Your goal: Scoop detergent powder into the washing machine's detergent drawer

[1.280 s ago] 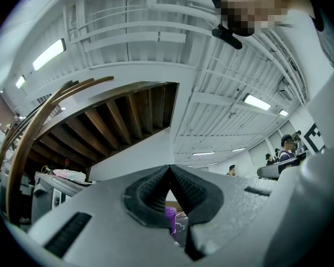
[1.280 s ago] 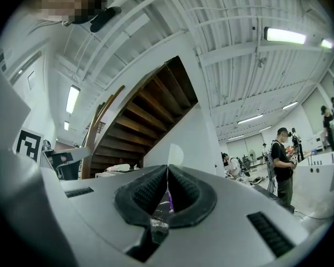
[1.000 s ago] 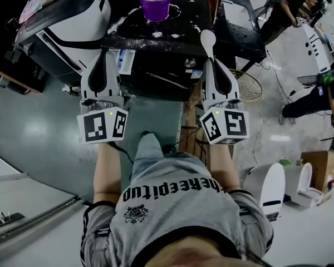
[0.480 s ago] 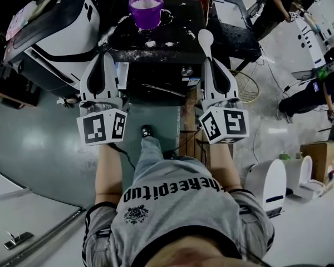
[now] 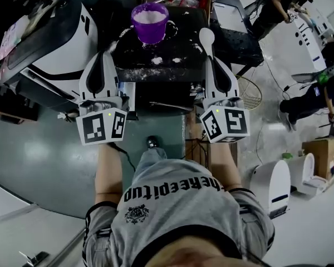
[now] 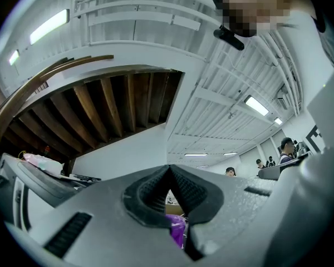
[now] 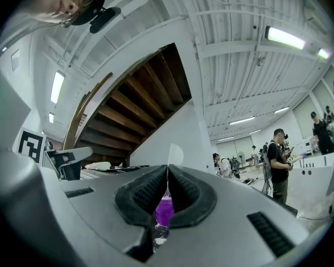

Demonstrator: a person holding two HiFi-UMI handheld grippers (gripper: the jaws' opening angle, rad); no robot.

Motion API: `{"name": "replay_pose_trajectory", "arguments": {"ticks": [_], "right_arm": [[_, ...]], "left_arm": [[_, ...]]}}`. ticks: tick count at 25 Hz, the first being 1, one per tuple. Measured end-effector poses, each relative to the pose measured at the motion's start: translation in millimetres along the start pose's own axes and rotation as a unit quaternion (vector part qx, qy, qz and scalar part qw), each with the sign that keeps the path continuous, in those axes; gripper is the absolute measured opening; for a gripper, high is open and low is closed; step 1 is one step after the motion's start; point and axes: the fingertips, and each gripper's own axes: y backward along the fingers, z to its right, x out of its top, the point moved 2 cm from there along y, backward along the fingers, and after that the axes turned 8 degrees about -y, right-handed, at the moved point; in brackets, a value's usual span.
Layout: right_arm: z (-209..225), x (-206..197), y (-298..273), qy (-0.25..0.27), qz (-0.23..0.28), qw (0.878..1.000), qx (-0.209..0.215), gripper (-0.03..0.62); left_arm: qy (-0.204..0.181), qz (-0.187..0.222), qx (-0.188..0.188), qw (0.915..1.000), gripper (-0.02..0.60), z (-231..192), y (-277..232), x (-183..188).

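The white detergent powder (image 5: 150,15) filled a purple plastic cup (image 5: 150,25) that stood at the far end of a black counter (image 5: 181,44), between the two tools and beyond both. Loose spilled powder (image 5: 157,60) lay scattered on the counter just near of the cup. I could not make out the detergent drawer for certain. A pale part (image 5: 126,91) at the counter's near left edge may have been it.

The right hand-held gripper (image 5: 214,61) was pinching the handle of a white plastic spoon (image 5: 206,36), whose empty bowl pointed away, right of the cup. In the right gripper view the pads met on the handle, with the spoon (image 7: 176,152) rising above the jaws and the cup (image 7: 165,210) showing below them. The left hand-held gripper (image 5: 102,58) was pressed together on nothing, and its own view showed the cup (image 6: 177,227) through the gap beneath the pads.

The scoop had not yet begun, as I judged it. The cup was brimful and light, so a spoon pushed in steeply could tip it or shed more powder. A thin handle held only at its end could also twist under load.

A white-and-black machine (image 5: 50,35) crowded the counter's left edge. The right edge dropped to grey floor (image 5: 256,143), with standing people (image 5: 278,7) well apart. Open room lay near of the cup.
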Motion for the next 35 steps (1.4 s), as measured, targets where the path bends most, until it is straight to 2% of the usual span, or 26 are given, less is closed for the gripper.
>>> {"name": "replay_pose_trajectory", "arguments": {"ticks": [11, 21, 28, 35], "right_arm": [[-16, -24, -77, 0.008, 0.004, 1.0, -0.025, 0.006], [-21, -41, -107, 0.007, -0.009, 0.998, -0.054, 0.006], [-23, -45, -120, 0.012, -0.028, 0.999, -0.045, 0.006], [-25, -50, -147, 0.016, -0.045, 0.999, -0.013, 0.006]], "left_arm": [[0.012, 0.0, -0.027, 0.9996, 0.003, -57, -59, -43], [0.02, -0.001, -0.048, 0.9987, 0.003, -83, -84, -65], [0.026, -0.008, -0.054, 0.9982, 0.003, -86, -92, -73], [0.024, -0.02, -0.044, 0.9985, 0.003, -94, -101, -85]]}}
